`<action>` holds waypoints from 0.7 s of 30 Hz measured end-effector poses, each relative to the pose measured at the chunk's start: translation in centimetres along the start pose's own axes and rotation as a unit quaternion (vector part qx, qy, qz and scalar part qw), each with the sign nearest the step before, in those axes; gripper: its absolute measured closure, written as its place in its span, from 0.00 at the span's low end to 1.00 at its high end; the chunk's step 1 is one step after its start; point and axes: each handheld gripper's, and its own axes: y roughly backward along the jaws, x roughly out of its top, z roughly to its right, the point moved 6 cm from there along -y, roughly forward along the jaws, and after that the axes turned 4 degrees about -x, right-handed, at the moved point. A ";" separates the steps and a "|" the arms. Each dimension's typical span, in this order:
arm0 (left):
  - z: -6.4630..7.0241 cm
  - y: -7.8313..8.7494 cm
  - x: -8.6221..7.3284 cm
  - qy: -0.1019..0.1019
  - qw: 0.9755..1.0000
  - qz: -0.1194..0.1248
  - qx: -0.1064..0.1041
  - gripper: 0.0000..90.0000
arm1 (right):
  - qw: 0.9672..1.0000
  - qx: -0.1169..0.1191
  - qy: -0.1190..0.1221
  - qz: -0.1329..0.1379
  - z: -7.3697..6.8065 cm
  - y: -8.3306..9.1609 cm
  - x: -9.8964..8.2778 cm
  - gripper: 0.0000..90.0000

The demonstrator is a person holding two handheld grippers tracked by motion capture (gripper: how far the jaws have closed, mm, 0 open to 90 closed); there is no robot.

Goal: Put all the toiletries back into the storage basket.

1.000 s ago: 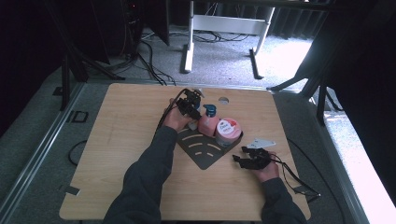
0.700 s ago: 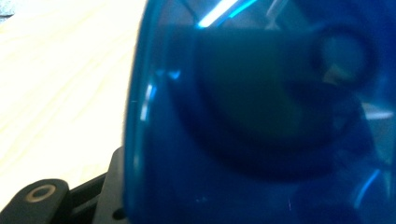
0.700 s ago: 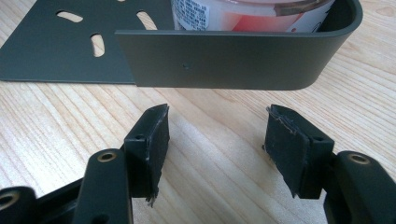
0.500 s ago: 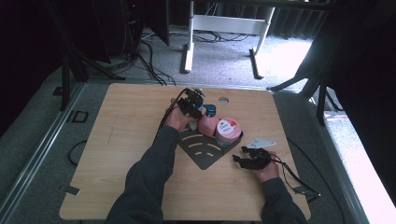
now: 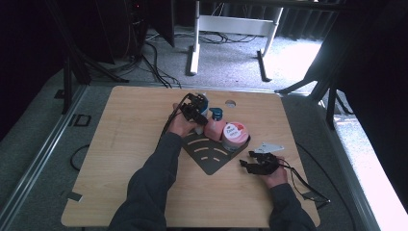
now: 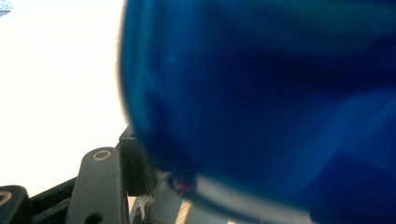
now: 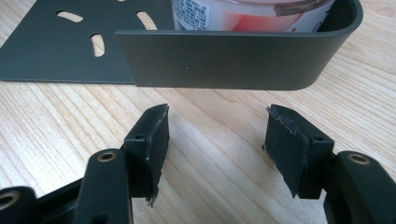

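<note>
My right gripper (image 7: 215,144) rests spread on the table (image 5: 120,159) before the dark tray (image 7: 224,60); the tub (image 7: 243,14) label print is unreadable. My left gripper (image 5: 195,108) seems pressed against something blue (image 6: 261,93); grip unclear.

I see a pale wood-grain table (image 7: 60,135) with a smooth finish, a matt dark grey metal tray (image 7: 224,60), a glossy pink plastic tub (image 5: 235,134) and frayed black rubber gripper pads (image 7: 159,140).

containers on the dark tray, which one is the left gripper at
The left gripper is at the white bottle with the blue top, the leftmost one. The pink bottle and the pink-lidded tub stand to its right, apart from either gripper.
</note>
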 end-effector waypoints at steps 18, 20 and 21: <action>-0.3 3.4 -0.8 0.001 0.999 0.017 -0.030 0.40 | 1.000 0.000 -0.001 0.000 -0.1 0.0 0.0 0.44; -0.2 3.8 -1.0 -0.001 0.999 0.017 -0.034 0.39 | 1.000 0.000 -0.001 0.000 -0.1 0.0 0.0 0.44; -0.2 4.0 -1.1 -0.002 0.999 0.018 -0.036 0.39 | 1.000 0.000 -0.001 0.000 -0.1 0.0 0.0 0.44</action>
